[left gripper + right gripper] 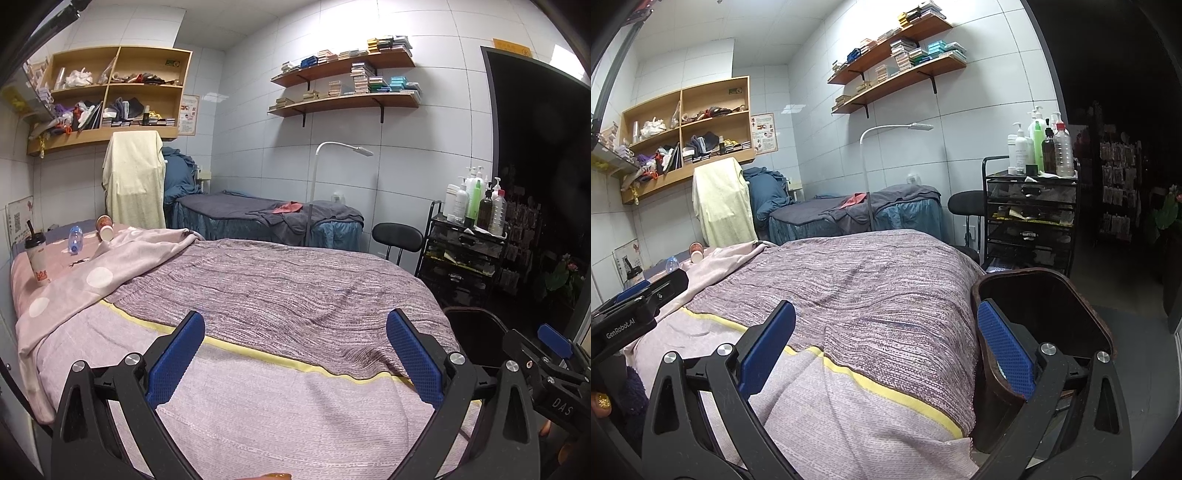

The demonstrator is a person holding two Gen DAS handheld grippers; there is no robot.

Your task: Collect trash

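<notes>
Both of your grippers stand with jaws spread wide and nothing between the blue textured pads. Your left gripper (pixel 295 354) hovers over the near end of the massage bed with the mauve woven cover (pixel 280 288), above the pale yellow stripe (pixel 258 354) that crosses the cover. Your right gripper (pixel 886 354) sits over the bed's near right corner, and its right pad overlaps the rim of the dark brown waste bin (pixel 1045 295) standing on the floor just beside that corner.

At the far left end of the bed you have three pieces of trash, well apart from both grippers. A tall white lidded drink cup with a black straw (pixel 36 258) stands upright on the pink sheet near the wall. Beyond it a clear plastic bottle with a blue cap (pixel 75 239) lies on its side. Just beside the bottle, a white and red paper cup (pixel 105 228) lies tipped over, against the edge of the pink blanket with white dots (pixel 99 273). From your right wrist view only the bottle and the paper cup show, small, behind your left gripper's body.

A black wire trolley with pump bottles (pixel 1030 210) stands past the bin.
</notes>
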